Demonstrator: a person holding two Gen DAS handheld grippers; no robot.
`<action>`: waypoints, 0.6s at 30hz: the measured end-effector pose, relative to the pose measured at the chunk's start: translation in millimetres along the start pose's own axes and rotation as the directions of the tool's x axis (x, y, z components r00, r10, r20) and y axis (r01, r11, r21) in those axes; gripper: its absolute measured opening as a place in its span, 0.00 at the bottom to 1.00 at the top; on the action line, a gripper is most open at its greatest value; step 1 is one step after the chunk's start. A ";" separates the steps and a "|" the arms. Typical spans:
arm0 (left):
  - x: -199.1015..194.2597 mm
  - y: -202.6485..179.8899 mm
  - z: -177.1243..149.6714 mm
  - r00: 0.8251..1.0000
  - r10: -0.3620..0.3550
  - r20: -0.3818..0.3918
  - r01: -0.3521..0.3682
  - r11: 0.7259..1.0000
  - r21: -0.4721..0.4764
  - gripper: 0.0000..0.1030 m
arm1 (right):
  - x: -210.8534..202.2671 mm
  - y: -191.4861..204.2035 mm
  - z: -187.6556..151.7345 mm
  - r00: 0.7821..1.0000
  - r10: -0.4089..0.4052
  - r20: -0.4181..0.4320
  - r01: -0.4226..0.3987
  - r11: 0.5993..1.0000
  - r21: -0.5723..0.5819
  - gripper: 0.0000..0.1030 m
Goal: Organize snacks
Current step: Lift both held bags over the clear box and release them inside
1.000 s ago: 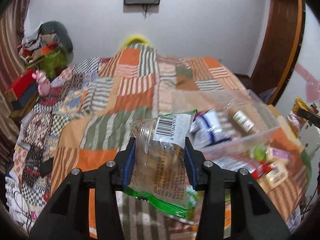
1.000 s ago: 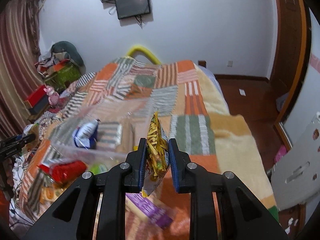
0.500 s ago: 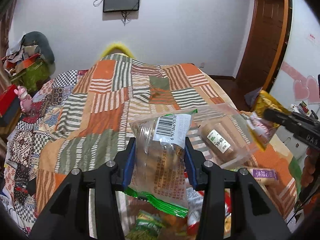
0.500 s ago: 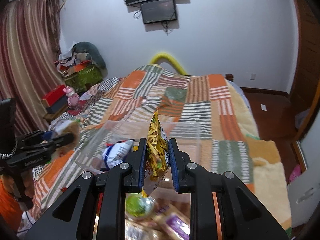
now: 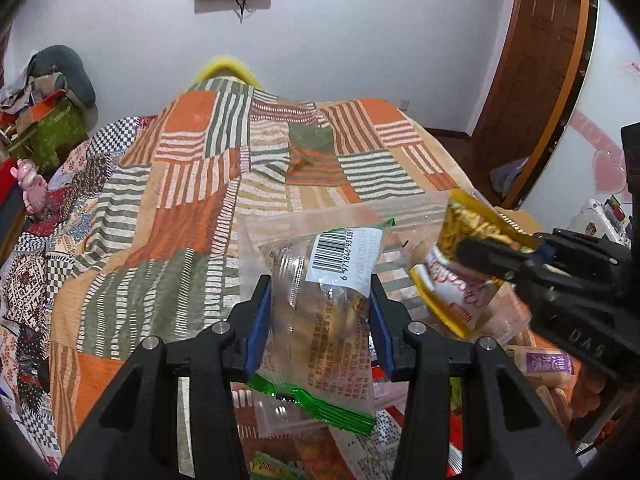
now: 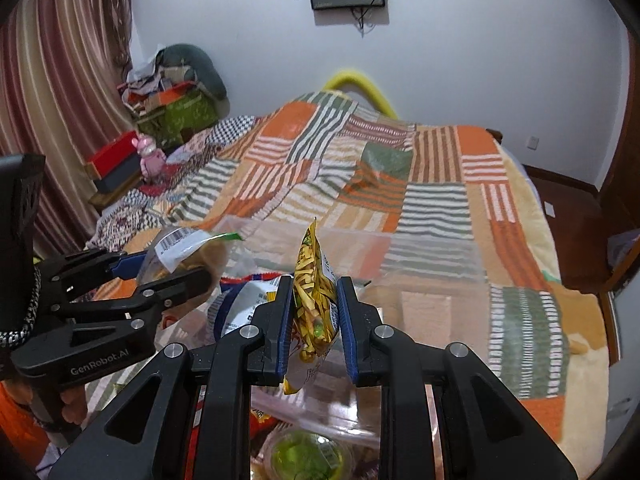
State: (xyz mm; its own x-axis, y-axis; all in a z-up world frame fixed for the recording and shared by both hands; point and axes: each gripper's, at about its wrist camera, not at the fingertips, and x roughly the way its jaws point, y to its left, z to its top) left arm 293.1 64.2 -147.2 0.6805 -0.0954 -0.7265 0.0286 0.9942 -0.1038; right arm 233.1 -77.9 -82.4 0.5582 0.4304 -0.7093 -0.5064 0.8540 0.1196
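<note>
My left gripper [image 5: 320,316] is shut on a clear biscuit packet [image 5: 324,316] with a barcode label and a green bottom seam. My right gripper [image 6: 314,312] is shut on a narrow yellow snack packet [image 6: 312,300]. Both packets hang over a clear plastic bin [image 6: 432,252] that rests on the patchwork bed. In the left wrist view the right gripper [image 5: 496,258] comes in from the right with the yellow packet [image 5: 460,256]. In the right wrist view the left gripper [image 6: 160,268] reaches in from the left with the biscuit packet [image 6: 180,252]. A blue-and-white packet [image 6: 240,308] lies in the bin.
Loose snacks lie on the bed in front of the bin, among them a green cup [image 6: 306,456] and a purple-labelled bar [image 5: 548,362]. A patchwork quilt [image 5: 192,184] covers the bed. Boxes and a pink toy [image 6: 150,156] stand at the far left. A wooden door [image 5: 532,60] is at right.
Both grippers have swung in toward each other over the clear bin, each still holding its packet. Each gripper is now plainly in the other's view.
</note>
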 end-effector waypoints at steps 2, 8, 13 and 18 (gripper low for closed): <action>3.4 -1.8 0.7 1.000 -0.006 -0.001 0.006 1.000 0.011 0.43 | 6.6 0.8 -1.1 1.000 -0.006 -0.020 0.006 1.000 -0.009 0.19; 1.1 -3.9 2.4 1.000 -0.013 0.009 0.013 1.000 0.013 0.44 | 14.1 0.5 -5.3 0.998 0.005 -0.059 -0.005 1.000 -0.006 0.20; -8.2 -2.1 2.2 1.000 -0.018 0.015 0.018 1.000 -0.003 0.54 | 10.6 2.4 -6.4 0.998 -0.010 -0.056 0.008 1.000 -0.024 0.25; -28.7 -2.0 2.1 0.999 -0.025 0.046 0.025 1.000 -0.006 0.58 | 0.6 0.7 -5.0 0.999 -0.018 -0.038 0.017 1.000 -0.022 0.35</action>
State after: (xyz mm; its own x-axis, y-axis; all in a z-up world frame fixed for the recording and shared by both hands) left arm 275.0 65.0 -124.8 0.7122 -0.1177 -0.6920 0.0414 0.9912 -0.1259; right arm 229.7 -78.4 -86.1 0.5420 0.4040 -0.7369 -0.5110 0.8546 0.0927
